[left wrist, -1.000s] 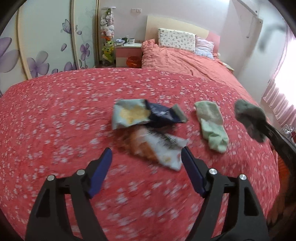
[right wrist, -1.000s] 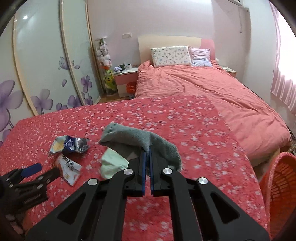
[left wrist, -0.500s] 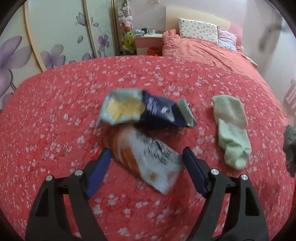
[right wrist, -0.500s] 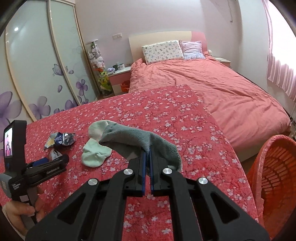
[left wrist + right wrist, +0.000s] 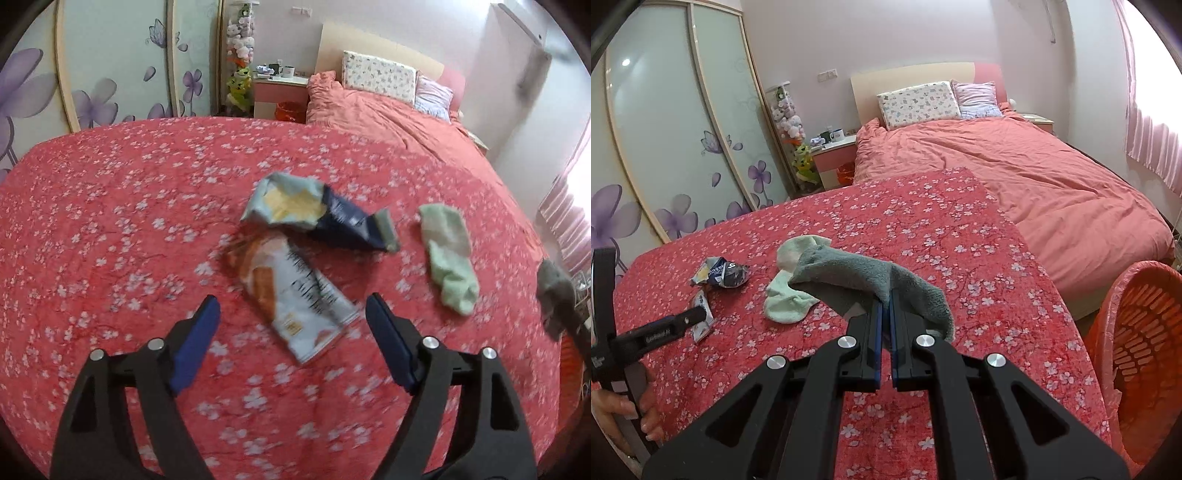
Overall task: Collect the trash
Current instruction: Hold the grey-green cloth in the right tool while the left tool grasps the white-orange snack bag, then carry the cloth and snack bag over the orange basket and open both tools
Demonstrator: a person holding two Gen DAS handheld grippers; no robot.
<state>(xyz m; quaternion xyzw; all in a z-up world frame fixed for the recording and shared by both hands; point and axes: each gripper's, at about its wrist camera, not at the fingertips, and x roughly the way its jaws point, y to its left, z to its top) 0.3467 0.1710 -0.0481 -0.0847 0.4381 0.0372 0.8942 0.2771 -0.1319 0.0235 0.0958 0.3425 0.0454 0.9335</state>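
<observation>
**What I can't make out**

My grey sock (image 5: 871, 277) covers my right fingers' tips (image 5: 877, 314) and part of the pale green sock (image 5: 786, 299). The orange basket (image 5: 1145, 332) runs off the right edge. In my left view the wrapper (image 5: 291, 295) is motion-blurred, its print unreadable. The far nightstand's (image 5: 833, 155) items are too small to name.

A home bedroom. A bed (image 5: 1052, 177) with a salmon duvet and two pillows (image 5: 919, 103) stands against a pale headboard (image 5: 908, 77). Beside it sit a pink nightstand (image 5: 833, 157) holding mugs, a column of plush toys (image 5: 788, 122), sliding wardrobe doors (image 5: 683, 129) printed with purple flowers, and pink curtains (image 5: 1152, 122).
</observation>
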